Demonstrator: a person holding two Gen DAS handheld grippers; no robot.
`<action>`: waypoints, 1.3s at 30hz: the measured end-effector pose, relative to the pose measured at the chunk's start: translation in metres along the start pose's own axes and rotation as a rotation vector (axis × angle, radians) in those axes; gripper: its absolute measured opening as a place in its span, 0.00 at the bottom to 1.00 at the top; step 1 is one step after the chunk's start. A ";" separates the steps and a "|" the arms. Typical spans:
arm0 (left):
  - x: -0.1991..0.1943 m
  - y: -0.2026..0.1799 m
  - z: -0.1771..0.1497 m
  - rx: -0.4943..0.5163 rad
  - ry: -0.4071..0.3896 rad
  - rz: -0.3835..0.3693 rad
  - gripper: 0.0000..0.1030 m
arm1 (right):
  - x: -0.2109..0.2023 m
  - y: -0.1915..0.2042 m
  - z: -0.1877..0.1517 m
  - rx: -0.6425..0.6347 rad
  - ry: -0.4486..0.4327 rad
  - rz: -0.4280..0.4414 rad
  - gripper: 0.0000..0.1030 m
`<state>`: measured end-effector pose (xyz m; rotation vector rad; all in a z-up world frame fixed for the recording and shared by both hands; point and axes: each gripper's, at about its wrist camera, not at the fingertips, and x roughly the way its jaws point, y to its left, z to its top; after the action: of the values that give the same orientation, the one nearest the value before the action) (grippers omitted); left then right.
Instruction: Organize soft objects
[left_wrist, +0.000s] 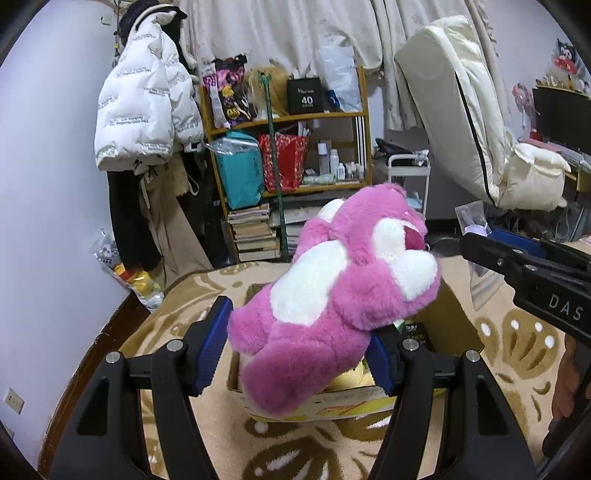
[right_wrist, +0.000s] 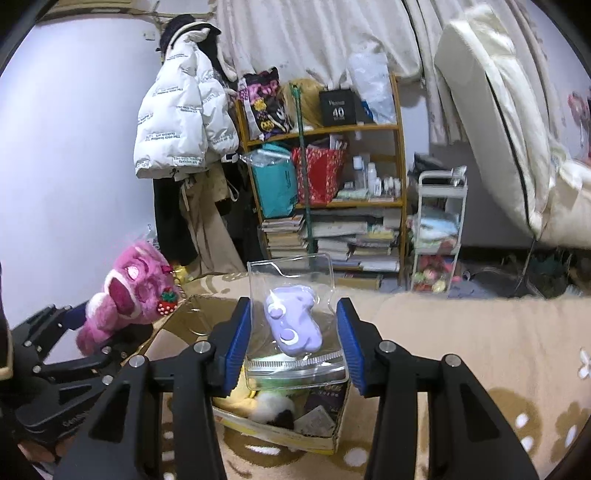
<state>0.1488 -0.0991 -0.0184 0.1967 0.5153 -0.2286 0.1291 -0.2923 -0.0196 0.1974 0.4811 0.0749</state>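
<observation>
My left gripper (left_wrist: 299, 349) is shut on a big pink and white plush bear (left_wrist: 332, 288) and holds it above an open cardboard box (left_wrist: 332, 404) on the patterned blanket. The bear also shows at the left of the right wrist view (right_wrist: 129, 291). My right gripper (right_wrist: 293, 345) is shut on a clear zip bag (right_wrist: 295, 314) with a small purple plush toy (right_wrist: 293, 321) inside, held over the same box (right_wrist: 291, 432). The box holds a yellow plush and a white and black plush.
A wooden shelf (left_wrist: 288, 122) with bags, bottles and stacked books stands behind the bed. A white puffer jacket (left_wrist: 144, 107) hangs at the left. A white cart (right_wrist: 437, 229) and a tilted mattress (left_wrist: 454, 107) are at the right. The blanket (right_wrist: 480, 332) spreads around the box.
</observation>
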 end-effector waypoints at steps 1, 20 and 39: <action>0.003 -0.002 -0.001 0.004 0.006 0.001 0.64 | 0.003 -0.002 -0.002 0.005 0.006 -0.001 0.48; 0.038 -0.017 -0.010 0.035 0.095 -0.022 0.89 | 0.046 -0.015 -0.036 0.057 0.147 0.054 0.50; -0.009 0.011 -0.023 0.000 0.092 0.032 0.97 | 0.005 -0.017 -0.032 0.065 0.089 0.033 0.82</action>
<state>0.1338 -0.0814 -0.0319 0.2156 0.6033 -0.1891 0.1196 -0.3034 -0.0531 0.2669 0.5690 0.1002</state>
